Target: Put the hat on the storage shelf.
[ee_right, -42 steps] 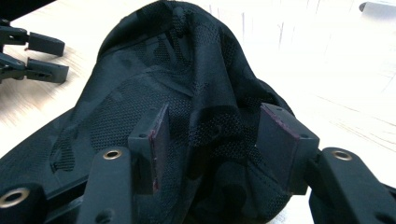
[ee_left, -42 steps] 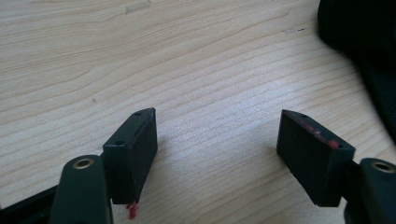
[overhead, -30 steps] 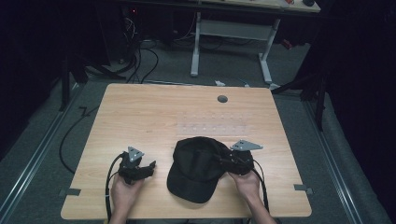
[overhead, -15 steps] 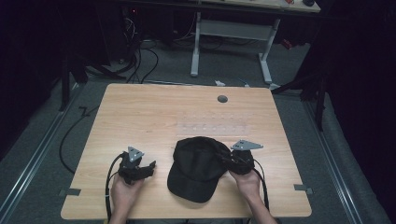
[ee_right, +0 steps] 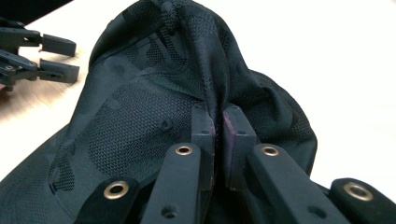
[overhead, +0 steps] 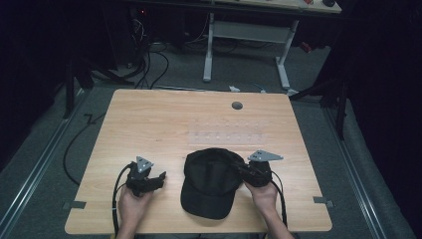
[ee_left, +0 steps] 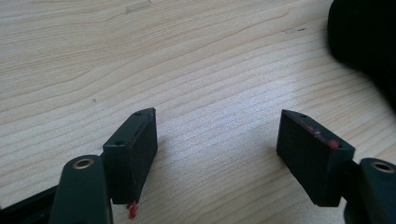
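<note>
Right gripper pinches cap; left gripper gapes beside it

A black cap lies on the wooden table. The right gripper touches its right side. The left gripper rests apart, at its left.

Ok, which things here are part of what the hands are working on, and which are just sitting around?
In the job:
black cap, a fold of its crown pinched
right gripper, shut on that fold
left gripper, open over bare wood beside the cap

Lying about:
clear strip on the table
desk frame behind
floor cables
</note>
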The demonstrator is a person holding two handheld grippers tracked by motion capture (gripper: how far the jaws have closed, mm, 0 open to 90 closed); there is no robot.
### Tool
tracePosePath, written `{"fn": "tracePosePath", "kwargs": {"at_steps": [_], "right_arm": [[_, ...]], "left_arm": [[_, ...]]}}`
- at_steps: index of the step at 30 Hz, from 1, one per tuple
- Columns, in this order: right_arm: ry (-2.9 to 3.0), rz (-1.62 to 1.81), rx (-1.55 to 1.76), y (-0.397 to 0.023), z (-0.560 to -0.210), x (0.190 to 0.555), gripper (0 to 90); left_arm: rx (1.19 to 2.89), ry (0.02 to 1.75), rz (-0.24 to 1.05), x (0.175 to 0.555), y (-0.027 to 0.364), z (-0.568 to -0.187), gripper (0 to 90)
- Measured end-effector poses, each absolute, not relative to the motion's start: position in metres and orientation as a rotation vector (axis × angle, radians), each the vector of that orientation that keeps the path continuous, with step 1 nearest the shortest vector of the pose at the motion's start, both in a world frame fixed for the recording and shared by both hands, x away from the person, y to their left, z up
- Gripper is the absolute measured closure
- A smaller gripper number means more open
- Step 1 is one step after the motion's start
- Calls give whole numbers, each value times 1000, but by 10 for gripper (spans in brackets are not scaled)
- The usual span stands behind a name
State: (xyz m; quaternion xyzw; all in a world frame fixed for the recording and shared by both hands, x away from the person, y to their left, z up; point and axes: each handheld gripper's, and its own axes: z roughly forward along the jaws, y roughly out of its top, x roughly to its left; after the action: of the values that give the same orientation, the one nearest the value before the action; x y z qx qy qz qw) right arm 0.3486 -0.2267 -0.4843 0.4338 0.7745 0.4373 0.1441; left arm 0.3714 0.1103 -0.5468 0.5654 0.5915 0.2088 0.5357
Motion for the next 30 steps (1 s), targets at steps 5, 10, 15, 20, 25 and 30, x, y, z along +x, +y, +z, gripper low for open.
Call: {"fn": "tracePosePath", "kwargs": {"at_steps": [5, 10, 15, 20, 25, 30], "right_arm": [[2222, 1296, 1246, -229, -481, 347, 853], [2223, 1320, 1245, -233, -478, 345, 854], [2214, 1351, 1242, -237, -474, 343, 854], [2206, 1367, 1229, -240, -470, 341, 855], [2193, 1376, 1195, -243, -461, 337, 855], [2183, 1393, 1191, -246, -457, 336, 855]], "left_arm": [[1347, 1408, 497, 371, 110, -547, 291], [1347, 1409, 498, 371, 110, -547, 290], [1346, 1413, 499, 372, 110, -547, 277], [1347, 1414, 500, 371, 110, -547, 271], [1353, 1412, 494, 371, 110, -547, 259], [1363, 1401, 488, 371, 109, -547, 248]]}}
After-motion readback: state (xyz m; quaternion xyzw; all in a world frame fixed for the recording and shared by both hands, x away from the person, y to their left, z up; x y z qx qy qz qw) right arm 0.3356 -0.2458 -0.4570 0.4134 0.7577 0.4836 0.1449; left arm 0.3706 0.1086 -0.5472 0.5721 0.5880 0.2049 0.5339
